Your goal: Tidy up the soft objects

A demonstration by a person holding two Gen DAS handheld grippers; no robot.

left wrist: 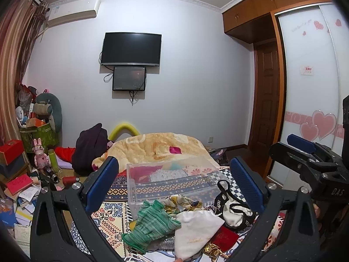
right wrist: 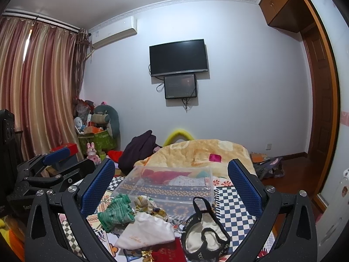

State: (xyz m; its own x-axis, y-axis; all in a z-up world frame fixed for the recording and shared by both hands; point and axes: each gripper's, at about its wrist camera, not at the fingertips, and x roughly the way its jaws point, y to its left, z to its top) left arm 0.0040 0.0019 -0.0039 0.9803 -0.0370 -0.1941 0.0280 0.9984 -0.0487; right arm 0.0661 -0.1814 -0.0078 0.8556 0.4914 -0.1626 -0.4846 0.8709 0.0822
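A pile of soft things lies on the patterned bed cover: a green striped knit piece [left wrist: 150, 222] [right wrist: 115, 212], a white cloth pouch [left wrist: 196, 229] [right wrist: 146, 232], a white-and-black lace-trimmed piece [left wrist: 231, 207] [right wrist: 205, 235] and a red pouch [left wrist: 224, 238] [right wrist: 168, 254]. Behind them sits a clear plastic box [left wrist: 174, 181] [right wrist: 168, 185] with a few fabrics inside. My left gripper [left wrist: 174, 185] is open and empty above the pile. My right gripper [right wrist: 172, 185] is open and empty too; it also shows in the left wrist view [left wrist: 305, 148].
A yellow blanket [left wrist: 157, 146] is heaped at the bed's far end, with a dark garment [left wrist: 91, 148] beside it. Boxes, books and toys [left wrist: 26, 163] clutter the floor at left. A wardrobe [left wrist: 309, 87] stands at right. A TV [left wrist: 130, 49] hangs on the wall.
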